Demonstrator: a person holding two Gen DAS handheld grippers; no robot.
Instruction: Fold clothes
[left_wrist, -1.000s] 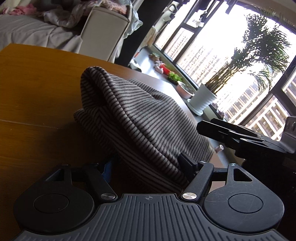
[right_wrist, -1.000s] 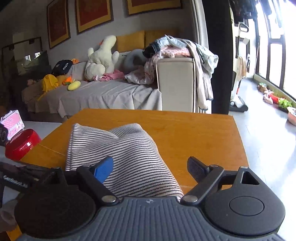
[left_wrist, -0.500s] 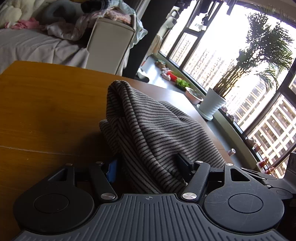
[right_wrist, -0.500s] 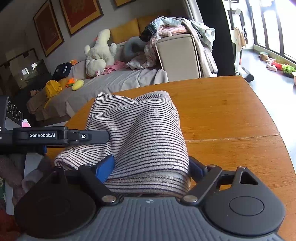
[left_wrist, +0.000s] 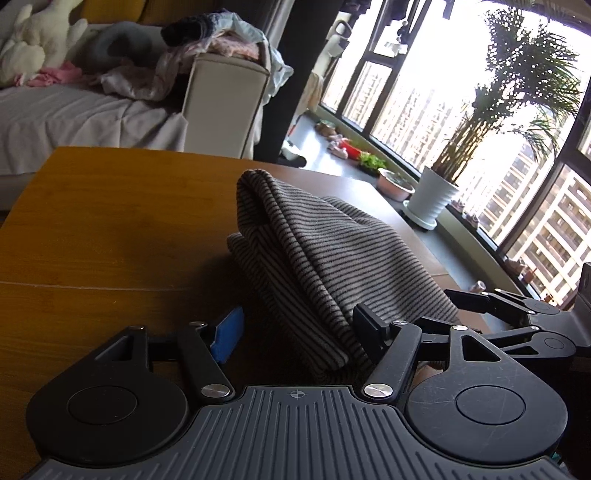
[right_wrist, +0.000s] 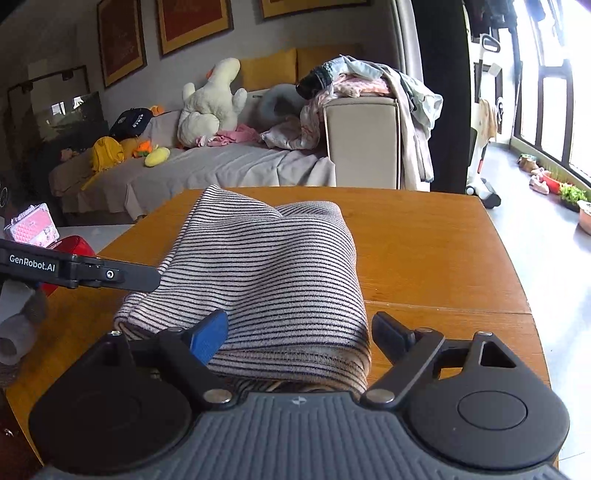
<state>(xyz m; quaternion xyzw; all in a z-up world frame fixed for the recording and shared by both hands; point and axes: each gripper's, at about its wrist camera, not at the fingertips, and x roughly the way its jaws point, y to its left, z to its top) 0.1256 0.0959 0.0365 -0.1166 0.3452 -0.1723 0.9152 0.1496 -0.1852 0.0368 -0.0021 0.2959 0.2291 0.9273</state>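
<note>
A folded black-and-white striped garment lies in a thick bundle on the wooden table. My right gripper is open and straddles the bundle's near hemmed edge: the blue pad touches the cloth, and a small gap shows at the black finger. In the left wrist view the same garment looks grey-striped. My left gripper is open around its near end; the cloth rests against the black finger and stays apart from the blue pad. Each gripper shows at the edge of the other's view.
A sofa behind the table holds plush toys and a heap of clothes. A red object and a pink case sit beyond the table's left edge. A potted palm stands by the window.
Both views have shifted a little and the bundle now lies lower on the table. A gap has opened between the cloth and my right gripper's black finger, and beside my left blue pad.
</note>
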